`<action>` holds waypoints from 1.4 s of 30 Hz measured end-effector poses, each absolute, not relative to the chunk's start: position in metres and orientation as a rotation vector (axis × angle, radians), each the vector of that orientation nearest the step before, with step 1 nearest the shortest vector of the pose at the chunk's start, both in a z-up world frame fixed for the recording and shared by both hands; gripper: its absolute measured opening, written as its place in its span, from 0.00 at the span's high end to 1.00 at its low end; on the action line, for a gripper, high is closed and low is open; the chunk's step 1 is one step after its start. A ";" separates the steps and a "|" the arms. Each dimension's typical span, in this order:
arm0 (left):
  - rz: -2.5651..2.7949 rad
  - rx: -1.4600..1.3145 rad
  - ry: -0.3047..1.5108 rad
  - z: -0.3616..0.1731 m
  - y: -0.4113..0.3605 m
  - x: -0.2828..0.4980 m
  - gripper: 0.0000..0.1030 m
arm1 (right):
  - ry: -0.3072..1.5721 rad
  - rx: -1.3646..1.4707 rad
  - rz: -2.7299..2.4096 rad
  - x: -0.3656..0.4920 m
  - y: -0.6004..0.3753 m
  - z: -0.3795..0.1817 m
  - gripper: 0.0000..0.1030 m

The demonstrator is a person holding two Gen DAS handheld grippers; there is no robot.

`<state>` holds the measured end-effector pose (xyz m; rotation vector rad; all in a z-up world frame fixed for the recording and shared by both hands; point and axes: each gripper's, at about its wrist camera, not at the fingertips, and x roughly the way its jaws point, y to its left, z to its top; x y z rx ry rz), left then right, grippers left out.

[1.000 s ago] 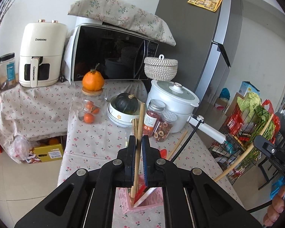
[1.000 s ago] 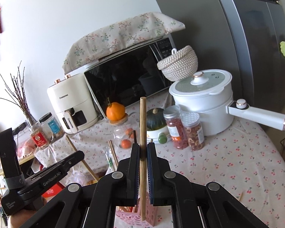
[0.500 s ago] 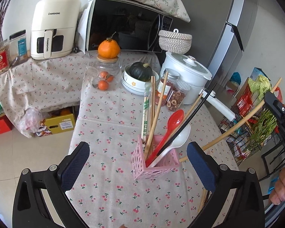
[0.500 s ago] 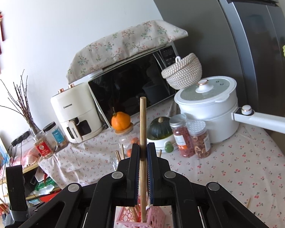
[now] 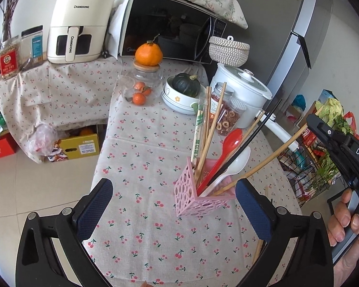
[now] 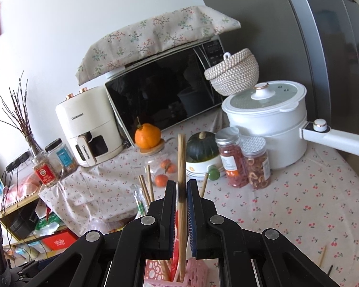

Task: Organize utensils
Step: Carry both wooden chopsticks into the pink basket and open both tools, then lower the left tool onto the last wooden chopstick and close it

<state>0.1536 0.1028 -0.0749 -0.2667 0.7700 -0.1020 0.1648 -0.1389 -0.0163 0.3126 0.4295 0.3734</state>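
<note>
The left wrist view looks steeply down onto the tabletop [image 5: 143, 157] from above and somewhat back, facing the far wall. Its own tongs [image 5: 174, 205] frame the bottom edge, and the pink holder [image 5: 191, 201] sits close in front, seen from above. At its right edge it catches the other tool and the hand [image 5: 349, 229] carrying it.

The right wrist view sits lower and looks out nearly level, very near the holder [image 6: 196, 278], which shows only at the bottom edge beneath its tongs [image 6: 182, 193].

Both views share the microwave [image 5: 170, 28] [image 6: 162, 95], air fryer [image 5: 80, 26] [image 6: 88, 124], white pot [image 5: 241, 91] [image 6: 268, 122], orange [image 5: 148, 53] [image 6: 147, 135] and fridge [image 5: 275, 24] [image 6: 299, 35].
</note>
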 end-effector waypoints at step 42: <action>-0.287 0.110 1.067 -0.139 -0.093 0.159 0.00 | 1.053 0.212 -0.109 0.145 -0.315 -0.140 0.00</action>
